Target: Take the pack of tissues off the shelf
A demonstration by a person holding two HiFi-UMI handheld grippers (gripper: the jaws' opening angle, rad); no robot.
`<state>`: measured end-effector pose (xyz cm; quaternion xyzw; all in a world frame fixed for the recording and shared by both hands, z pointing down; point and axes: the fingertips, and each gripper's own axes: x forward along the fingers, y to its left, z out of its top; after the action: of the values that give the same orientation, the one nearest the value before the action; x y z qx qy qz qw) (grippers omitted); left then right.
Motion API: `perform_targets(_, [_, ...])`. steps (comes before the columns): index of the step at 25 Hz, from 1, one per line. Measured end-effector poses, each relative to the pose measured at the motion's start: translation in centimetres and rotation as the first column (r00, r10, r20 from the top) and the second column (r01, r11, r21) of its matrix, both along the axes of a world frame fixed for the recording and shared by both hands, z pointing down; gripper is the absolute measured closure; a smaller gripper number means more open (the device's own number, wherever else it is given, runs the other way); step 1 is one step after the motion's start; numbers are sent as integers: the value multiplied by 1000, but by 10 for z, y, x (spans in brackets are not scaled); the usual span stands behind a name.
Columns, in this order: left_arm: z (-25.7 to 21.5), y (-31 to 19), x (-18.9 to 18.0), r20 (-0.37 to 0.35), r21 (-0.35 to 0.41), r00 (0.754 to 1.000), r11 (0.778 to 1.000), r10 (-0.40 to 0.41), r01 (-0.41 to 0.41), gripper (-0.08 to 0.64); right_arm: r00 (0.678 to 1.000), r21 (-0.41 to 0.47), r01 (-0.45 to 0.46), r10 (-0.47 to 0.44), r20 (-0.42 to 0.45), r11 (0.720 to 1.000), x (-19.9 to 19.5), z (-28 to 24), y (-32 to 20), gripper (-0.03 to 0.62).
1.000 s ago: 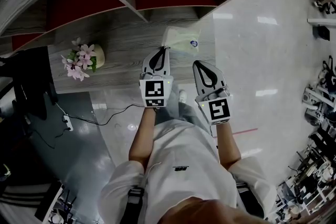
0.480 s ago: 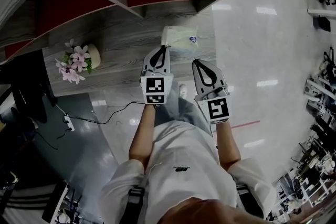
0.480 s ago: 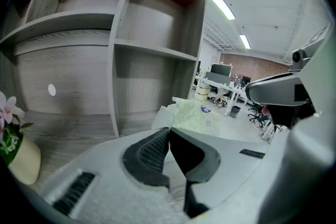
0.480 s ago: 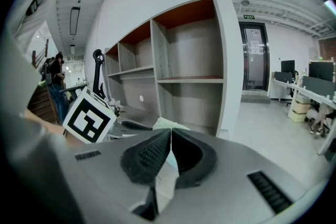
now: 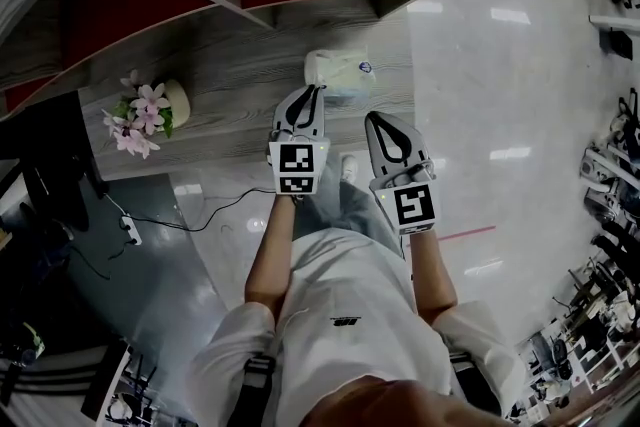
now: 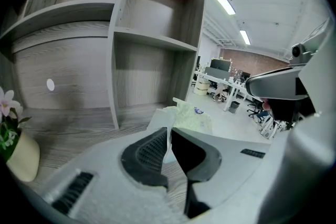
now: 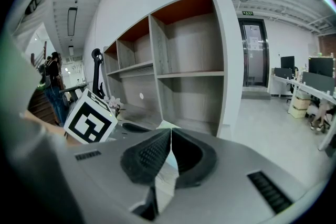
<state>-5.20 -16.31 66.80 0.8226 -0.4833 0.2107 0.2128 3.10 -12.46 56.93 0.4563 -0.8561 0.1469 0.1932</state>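
White shirt (image 5: 350, 305) and two forearms fill the near edge of the head view, and each hand holds a gripper out ahead.

Left gripper (image 5: 314, 93): jaws clenched, tips meeting, nothing between them in the left gripper view. The tips sit right at the near left edge of the pack of tissues (image 5: 343, 75). I cannot tell whether they touch it.

Right gripper (image 5: 371, 118): jaws also closed tip to tip and empty. It is held just right of the left one and slightly nearer, short of the pack, above the glossy pale floor (image 5: 480, 115).

The pack is pale and soft-wrapped, with a small round blue label. It lies on the grey wood-grain bottom board of the shelf (image 5: 230, 65), near the board's right end and close to its front edge.

Left along the same board, well apart from the pack, a cream flower pot (image 5: 179, 101) holds pink blossoms.

A black cable (image 5: 200, 227) trails across the floor, near left.

Farther back, the shelf's upright dividers separate compartments with red back panels.
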Motion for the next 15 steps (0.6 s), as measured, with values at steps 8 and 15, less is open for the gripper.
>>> perform_targets(8, [-2,5,-5,6,-3,1000,1000,-9,9,527,1000,-7,13,-13,6,1000,-3,2,6,566])
perform_targets(15, [-3,13,-12,3,-8,1000,1000,-23,23,465,999,4,34,-34,7,999,-9,-1,10,566])
